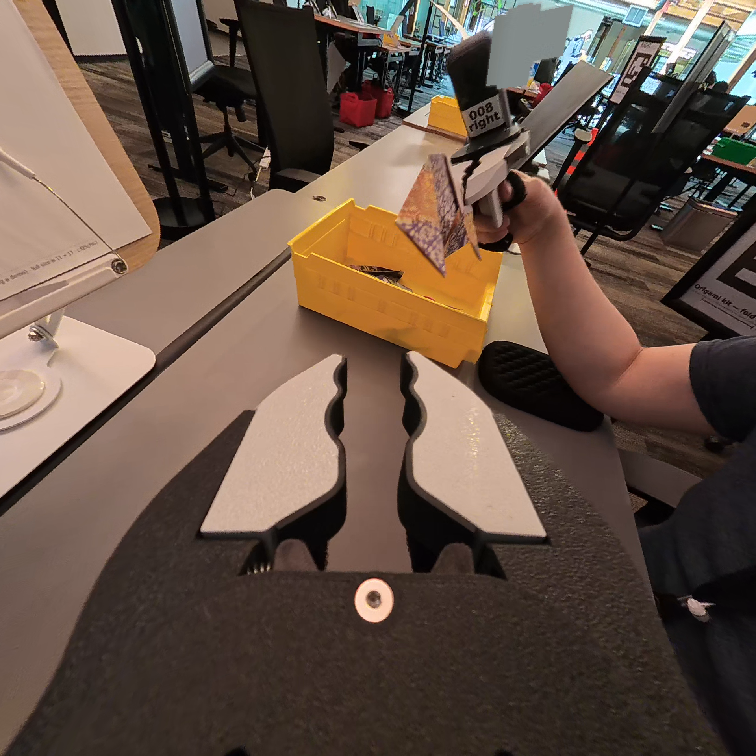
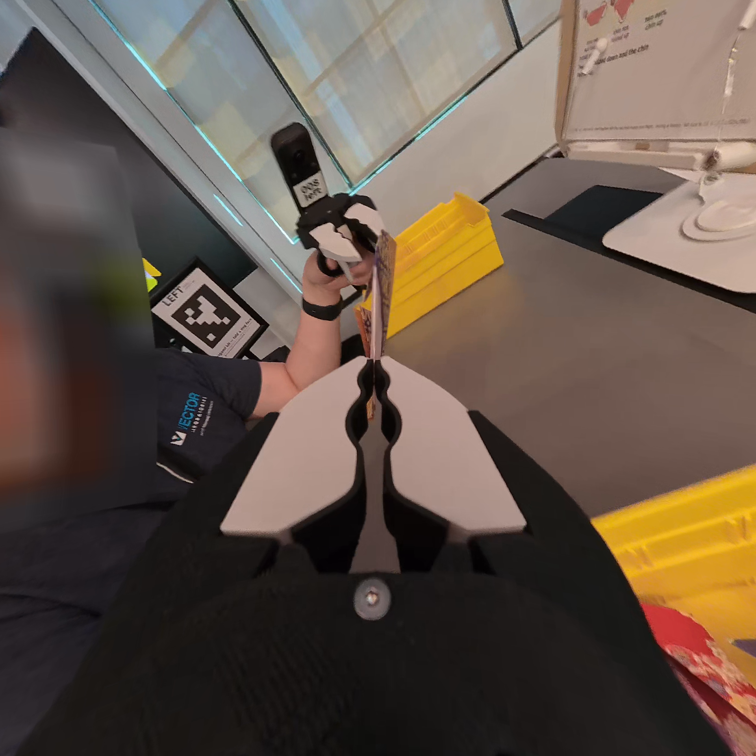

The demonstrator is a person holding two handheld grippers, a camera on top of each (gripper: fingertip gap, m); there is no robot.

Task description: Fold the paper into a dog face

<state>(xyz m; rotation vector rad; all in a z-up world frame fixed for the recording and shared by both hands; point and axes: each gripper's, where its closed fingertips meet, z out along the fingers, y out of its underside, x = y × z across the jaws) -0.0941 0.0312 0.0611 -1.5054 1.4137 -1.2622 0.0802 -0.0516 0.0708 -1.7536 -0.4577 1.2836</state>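
The folded paper is patterned purple and orange. My right gripper is shut on it and holds it in the air above a yellow bin. In the right wrist view my right gripper pinches the paper at its tips, and the paper shows edge-on, sticking forward. My left gripper is open and empty, low over the dark table, short of the bin. It also shows in the right wrist view, held up in a hand beyond the paper.
The yellow bin holds several folded papers; its wall and red paper show at lower right. A second yellow bin sits farther off. A white stand with an instruction sheet is at left. A black pad lies by the person's arm. Spacing between my two grippers at the tips: around 20 cm.
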